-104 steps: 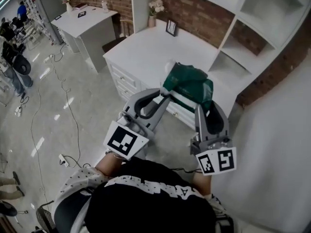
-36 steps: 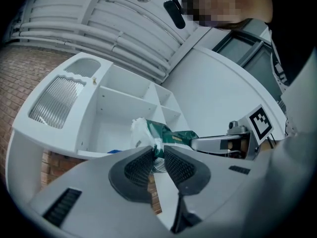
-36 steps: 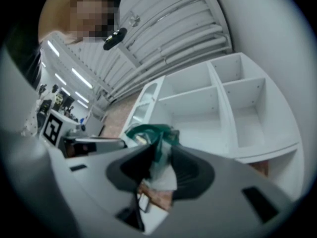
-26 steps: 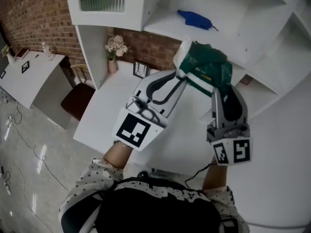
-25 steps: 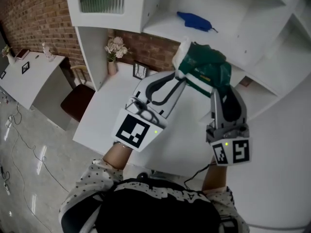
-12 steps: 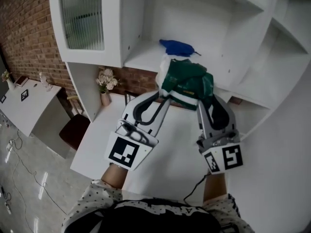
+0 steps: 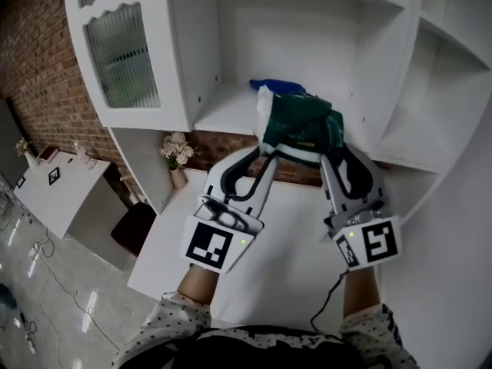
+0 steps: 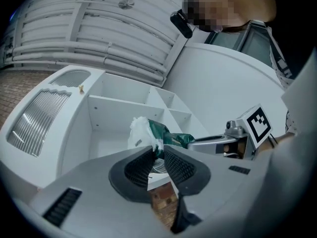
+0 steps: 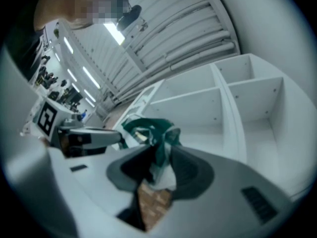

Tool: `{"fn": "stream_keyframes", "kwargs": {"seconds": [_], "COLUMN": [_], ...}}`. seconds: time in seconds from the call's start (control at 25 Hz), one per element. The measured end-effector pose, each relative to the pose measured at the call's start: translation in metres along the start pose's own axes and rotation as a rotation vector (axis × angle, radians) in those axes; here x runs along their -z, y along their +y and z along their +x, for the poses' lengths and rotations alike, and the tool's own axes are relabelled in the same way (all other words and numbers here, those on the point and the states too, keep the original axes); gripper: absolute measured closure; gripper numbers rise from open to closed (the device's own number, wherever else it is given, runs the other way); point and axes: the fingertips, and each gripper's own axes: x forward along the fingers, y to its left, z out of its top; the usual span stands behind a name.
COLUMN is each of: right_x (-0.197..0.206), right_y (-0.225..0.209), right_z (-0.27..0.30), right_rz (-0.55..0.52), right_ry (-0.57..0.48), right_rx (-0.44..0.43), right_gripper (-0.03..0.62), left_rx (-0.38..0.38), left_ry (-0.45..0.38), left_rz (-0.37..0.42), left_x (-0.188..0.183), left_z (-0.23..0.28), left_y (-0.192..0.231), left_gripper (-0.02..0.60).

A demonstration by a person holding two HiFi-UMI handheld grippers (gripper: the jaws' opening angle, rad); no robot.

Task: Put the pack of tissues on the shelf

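The pack of tissues (image 7: 301, 126), dark green with a white end, hangs in the air between both grippers, level with the middle shelf compartment (image 7: 224, 111). My left gripper (image 7: 267, 149) is shut on its left white-and-green end. My right gripper (image 7: 329, 149) is shut on its right end. In the left gripper view the pack (image 8: 166, 135) sticks out past the left gripper (image 8: 158, 156), with the shelf bays behind it. In the right gripper view the crumpled wrap (image 9: 151, 129) is pinched in the right gripper (image 9: 159, 163).
A blue object (image 7: 267, 85) lies on the shelf board right behind the pack. A cabinet with a ribbed glass door (image 7: 123, 60) stands at the left. More open bays (image 7: 430, 121) sit to the right. Below are the white desk (image 7: 284, 244) and a vase of flowers (image 7: 176, 157).
Both grippers have risen with the pack, from in front of the brick wall up to the shelf compartment. The pack now partly covers the blue object.
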Motion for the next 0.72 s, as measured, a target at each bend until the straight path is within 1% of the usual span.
{"fn": "stream_keyframes", "kwargs": {"seconds": [0.08,0.28,0.48,0.72], "right_x": [-0.001,-0.002,0.001,0.007], "right_y": [-0.006,-0.007,-0.006,-0.010], "right_z": [0.004,0.006,-0.001,0.005], "right_rz": [-0.005,-0.036,-0.054,-0.071], "right_ry": [0.001,0.004,0.000,0.004], "right_rx": [-0.002,0.000,0.008,0.016], "right_gripper": [0.450,0.451,0.451,0.453], "left_rx": [0.001,-0.006,-0.002,-0.002], "left_ry": [0.004,0.008,0.012,0.011], "left_rz": [0.000,0.001,0.024,0.033], "left_x": [0.000,0.004,0.008,0.013], "left_z": [0.007,0.008,0.004,0.012], "left_y": [0.001,0.003,-0.003,0.000], "left_gripper": [0.482,0.482,0.482,0.482]}}
